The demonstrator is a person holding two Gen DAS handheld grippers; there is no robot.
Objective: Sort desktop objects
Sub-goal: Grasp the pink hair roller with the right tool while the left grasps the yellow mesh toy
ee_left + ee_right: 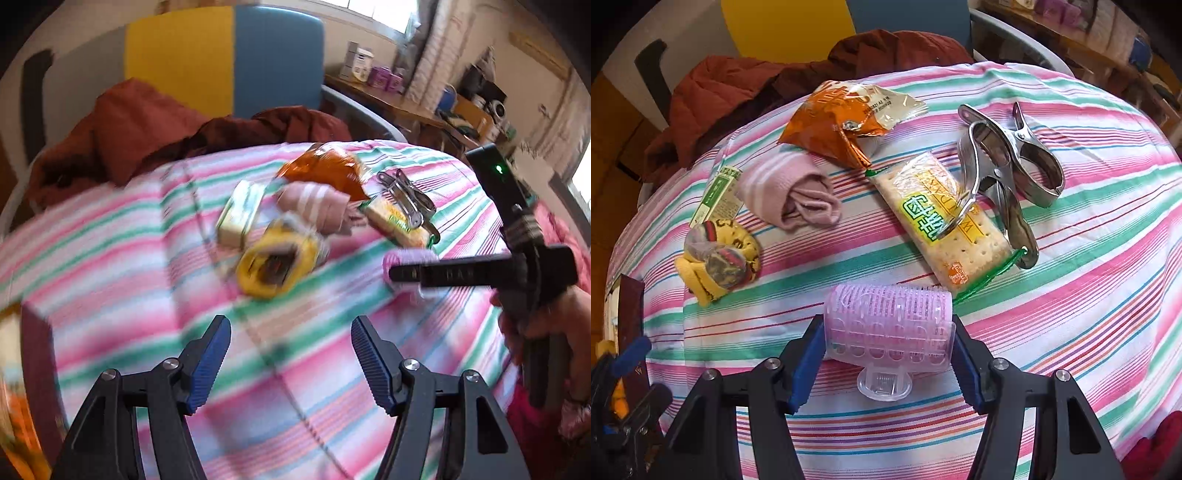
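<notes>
Two grippers: we are clamping the pink hair roller (890, 325) squarely in the right gripper (888, 354), while the left gripper (291, 363) is hovering wide, empty.

One pink hair roller (888, 321) is sitting near the front edge of the striped bench (1089, 258). One cracker packet (942, 221) is lying toward the middle, and two steel clips (1008, 162) are resting at its right side, one overlapping the packet. One orange snack bag (846, 122) is lying toward the far edge. One rolled pink sock (790, 192) is sitting left of the middle. One small green-and-white box (718, 194) is lying toward the left edge, and one yellow patterned sock bundle (720, 258) is sitting just in front of it. That is making nine loose things of seven kinds showing on the bench.
</notes>
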